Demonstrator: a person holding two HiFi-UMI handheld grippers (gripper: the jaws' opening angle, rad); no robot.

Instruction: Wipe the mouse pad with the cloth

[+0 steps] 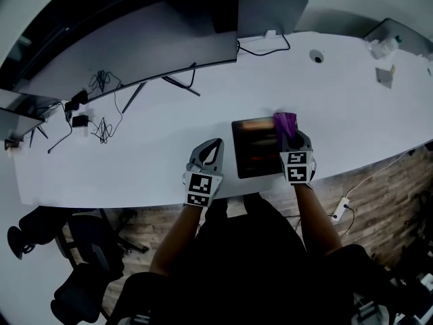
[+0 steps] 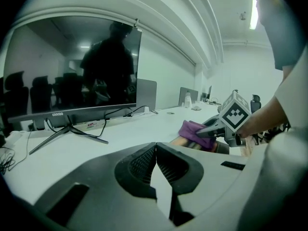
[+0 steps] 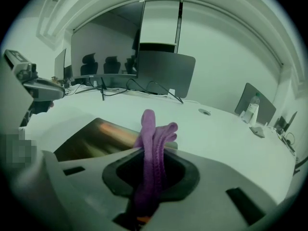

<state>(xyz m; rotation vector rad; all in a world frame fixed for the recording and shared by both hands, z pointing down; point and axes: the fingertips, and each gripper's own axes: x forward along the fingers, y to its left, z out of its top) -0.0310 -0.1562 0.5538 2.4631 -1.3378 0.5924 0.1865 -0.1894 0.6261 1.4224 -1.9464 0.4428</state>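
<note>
A dark, glossy mouse pad (image 1: 254, 147) lies on the white desk in front of me. My right gripper (image 1: 292, 137) is shut on a purple cloth (image 1: 285, 122) over the pad's right edge; the cloth sticks up between the jaws (image 3: 153, 143) with the pad (image 3: 98, 136) to the left. My left gripper (image 1: 211, 152) rests on the desk left of the pad, shut with nothing in it. From the left gripper view (image 2: 155, 163) the cloth (image 2: 195, 131) and the right gripper show at the right.
A wide monitor (image 1: 128, 56) stands at the back with cables (image 1: 101, 107) to its left. A laptop-like screen (image 1: 269, 13), a small round desk port (image 1: 316, 57) and small items (image 1: 385, 59) sit far right. Office chairs (image 1: 74, 249) stand at lower left.
</note>
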